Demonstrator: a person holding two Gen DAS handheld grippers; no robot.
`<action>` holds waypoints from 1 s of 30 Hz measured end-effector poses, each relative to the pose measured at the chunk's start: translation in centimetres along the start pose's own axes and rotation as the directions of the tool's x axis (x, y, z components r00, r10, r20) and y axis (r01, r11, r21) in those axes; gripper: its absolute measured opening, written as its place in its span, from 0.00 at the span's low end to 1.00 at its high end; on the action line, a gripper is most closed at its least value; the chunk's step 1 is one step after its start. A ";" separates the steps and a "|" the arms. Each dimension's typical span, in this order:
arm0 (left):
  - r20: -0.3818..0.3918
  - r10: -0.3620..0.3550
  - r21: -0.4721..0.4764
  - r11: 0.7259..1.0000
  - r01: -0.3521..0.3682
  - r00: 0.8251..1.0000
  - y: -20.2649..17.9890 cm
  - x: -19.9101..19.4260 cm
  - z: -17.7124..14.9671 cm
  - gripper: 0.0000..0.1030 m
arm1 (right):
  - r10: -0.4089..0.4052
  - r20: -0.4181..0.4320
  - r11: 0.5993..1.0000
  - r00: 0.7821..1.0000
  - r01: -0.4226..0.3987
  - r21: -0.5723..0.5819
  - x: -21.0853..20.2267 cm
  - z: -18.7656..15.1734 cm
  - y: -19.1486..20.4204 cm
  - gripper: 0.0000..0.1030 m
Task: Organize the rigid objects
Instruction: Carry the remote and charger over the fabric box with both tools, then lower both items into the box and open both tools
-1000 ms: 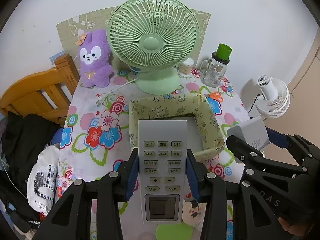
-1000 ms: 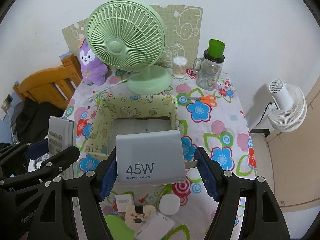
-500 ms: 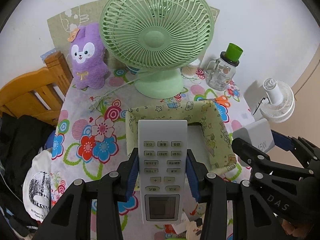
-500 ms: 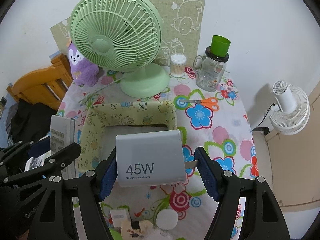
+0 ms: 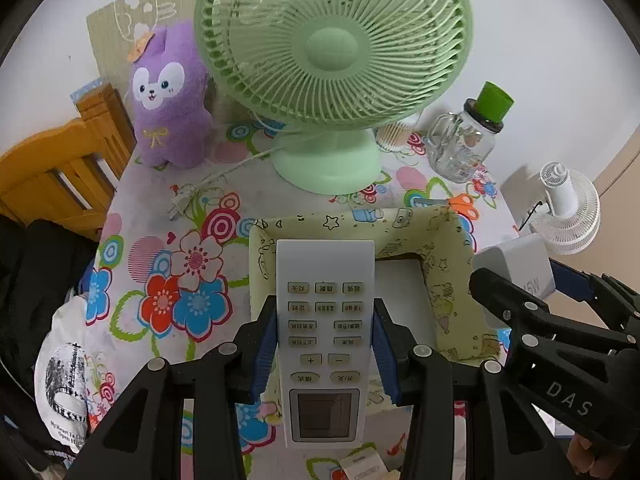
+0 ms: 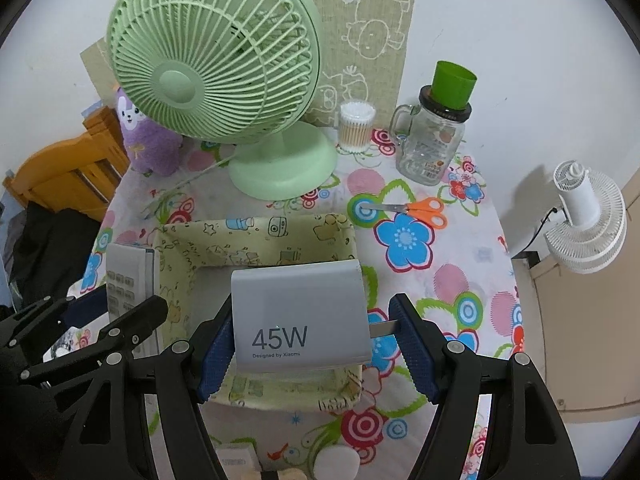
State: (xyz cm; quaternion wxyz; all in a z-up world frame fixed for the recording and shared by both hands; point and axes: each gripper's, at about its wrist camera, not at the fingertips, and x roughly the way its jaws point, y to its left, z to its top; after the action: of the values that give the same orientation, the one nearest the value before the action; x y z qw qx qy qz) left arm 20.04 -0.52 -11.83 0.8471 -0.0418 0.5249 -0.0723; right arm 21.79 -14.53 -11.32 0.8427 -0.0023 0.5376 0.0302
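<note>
1. Left wrist view: the left gripper [image 5: 325, 348] is clamped on a white remote control [image 5: 325, 344], its blue pads pressing both long edges near the middle of the keypad. The remote points away from the camera, display end nearest, and its far end hangs over the near-left part of a yellow-green fabric storage box [image 5: 444, 240] with cartoon prints. The box sits on a floral tablecloth [image 5: 152, 248]. Behind it stand a green desk fan [image 5: 332, 60], a purple plush toy [image 5: 168, 100] and a glass jar with a green lid [image 5: 464, 144]. At the right edge the right gripper [image 5: 520, 280] carries a grey charger.

2. Right wrist view: the right gripper [image 6: 316, 344] stands about half open and grips a grey 45W charger [image 6: 300, 316]; one blue pad presses the body, the other meets the metal prongs. The charger hangs over the box's [image 6: 256, 232] open middle. Orange-handled scissors [image 6: 416, 210] lie on the cloth to the right of the box, a tub of cotton swabs [image 6: 356, 126] beside the fan's [image 6: 212, 60] base. The left gripper [image 6: 128, 300] with the remote [image 6: 128, 280] shows at the box's left wall.
</note>
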 end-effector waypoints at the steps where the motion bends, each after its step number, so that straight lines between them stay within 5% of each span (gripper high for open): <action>1: -0.003 -0.004 -0.004 1.000 0.004 1.000 0.0 0.2 0.1 0.43 | -0.002 -0.002 1.000 1.000 0.002 0.001 0.3 0.1 0.0 0.73; 24: -0.044 0.030 0.020 0.999 -0.029 0.999 0.5 5.5 1.6 0.45 | -0.040 -0.057 0.999 0.998 0.041 0.017 5.4 1.4 0.0 0.73; 27: -0.057 -0.029 0.042 0.999 0.031 0.998 0.1 5.4 1.4 0.77 | -0.036 -0.063 0.999 0.997 0.038 0.031 5.9 1.6 -0.2 0.73; 30: -0.039 -0.002 0.100 0.995 0.006 0.999 -1.4 4.8 1.1 0.89 | -0.035 -0.059 0.999 0.998 0.036 0.011 6.1 1.8 0.3 0.73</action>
State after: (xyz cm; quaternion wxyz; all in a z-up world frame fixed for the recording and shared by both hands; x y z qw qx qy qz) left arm 23.05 -2.65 -15.34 0.8375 0.0012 0.5369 -0.1012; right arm 25.97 -13.91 -16.12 0.8269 -0.0077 0.5622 0.0117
